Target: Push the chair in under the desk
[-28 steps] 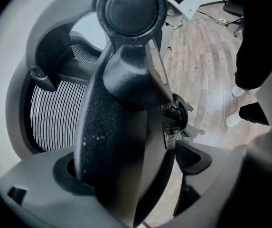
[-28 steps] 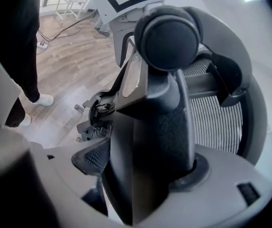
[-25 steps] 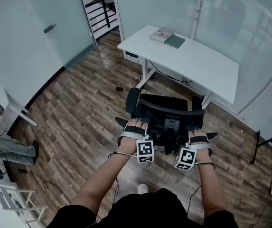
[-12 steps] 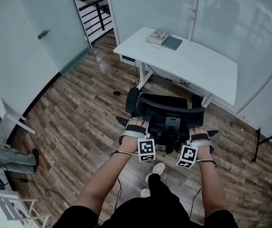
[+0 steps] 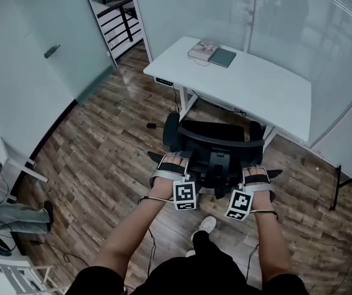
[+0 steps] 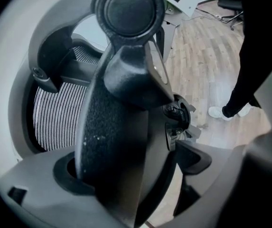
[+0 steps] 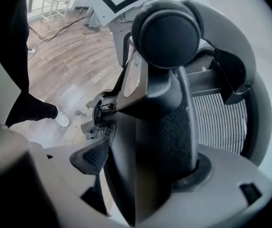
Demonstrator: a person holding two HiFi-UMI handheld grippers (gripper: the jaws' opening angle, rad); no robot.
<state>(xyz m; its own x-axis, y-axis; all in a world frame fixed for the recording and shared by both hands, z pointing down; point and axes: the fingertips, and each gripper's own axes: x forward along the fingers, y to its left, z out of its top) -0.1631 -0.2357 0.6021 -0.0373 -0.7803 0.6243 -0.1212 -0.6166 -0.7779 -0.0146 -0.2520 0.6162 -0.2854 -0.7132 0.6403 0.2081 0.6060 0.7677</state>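
Observation:
A black mesh office chair [image 5: 215, 141] faces the white desk [image 5: 249, 78], its seat and armrests at the desk's near edge. My left gripper [image 5: 174, 165] rests on the left top of the backrest and my right gripper [image 5: 257, 176] on the right top. Hands cover both sets of jaws in the head view. The left gripper view shows the mesh back [image 6: 55, 115] close up beside the jaws, and the right gripper view shows the same mesh [image 7: 219, 120]. In each, the small textured pad [image 7: 93, 158] stands free with nothing pressed on it.
A book [image 5: 204, 47] and a dark notebook [image 5: 225, 56] lie on the desk's far end. Glass walls stand behind and right of the desk. Cables [image 5: 154, 126] trail on the wood floor. A seated person's legs [image 5: 13, 214] are at the far left, and my shoe [image 5: 205, 225] is behind the chair.
The chair has rolled a little toward the desk with both grippers on its back. I have stepped forward, and one foot now shows behind the chair.

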